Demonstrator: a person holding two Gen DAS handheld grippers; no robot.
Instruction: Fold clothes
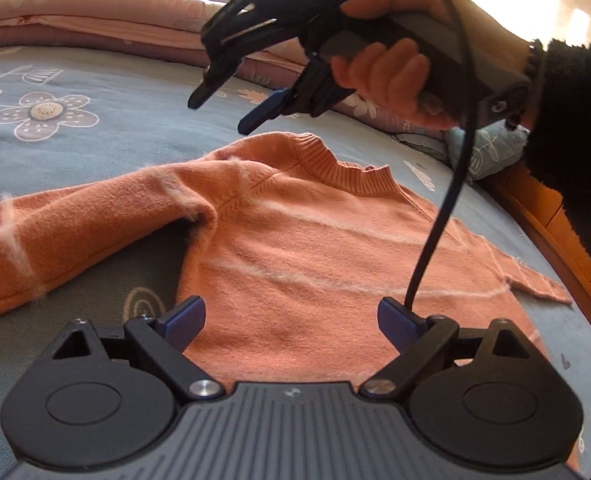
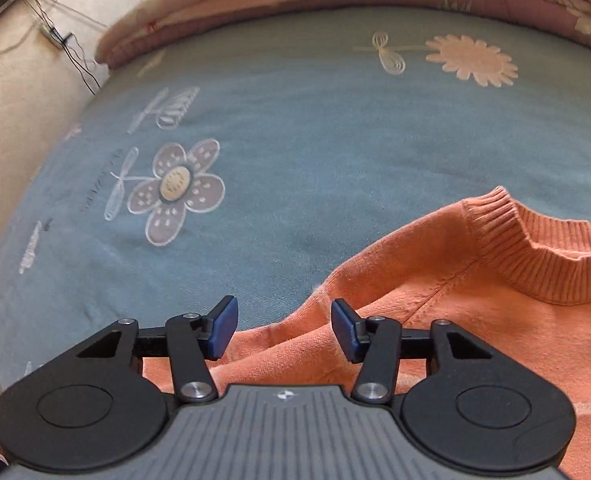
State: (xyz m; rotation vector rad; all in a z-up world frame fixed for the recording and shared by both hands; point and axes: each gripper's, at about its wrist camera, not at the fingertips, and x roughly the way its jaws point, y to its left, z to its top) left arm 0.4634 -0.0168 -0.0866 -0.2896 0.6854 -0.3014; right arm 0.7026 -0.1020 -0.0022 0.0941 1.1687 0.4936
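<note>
Blue pads of left gripper point(image 1: 291, 322) stand wide apart w/ nothing between them, hovering low over the lower body of the orange sweater point(image 1: 295, 248). Right gripper point(image 2: 284, 328), gripped by a hand point(image 1: 391, 80) in a dark fuzzy sleeve point(image 1: 567, 128), hangs in the air above the sweater's shoulder near the collar point(image 2: 543, 260); jaws part-way apart, nothing clamped. Black cable point(image 1: 443, 208) trails from it down across the left wrist view.

Sweater lies front-up and mostly flat on the bed sheet point(image 2: 315, 140) (grey-blue, flower print), collar toward the far edge where a folded pink quilt point(image 1: 95, 20) sits. One sleeve point(image 1: 75, 232) stretches out sideways toward the left side of the bed as the left wrist cam shows it, w/ a ruck at the armpit; other sleeve's cuff end point(image 1: 539, 284) reaches toward the bed's right edge, near the wooden frame.

Step, as judged: garment spread, no fold made yet; both tools approaching for a first grasp, prob. sleeve/shoulder fold inward.

Next move needs: right gripper down onto the shoulder seam, pinch top layer only; left to take hem or side edge; lift both evenly so the knit doesn't bunch.
</note>
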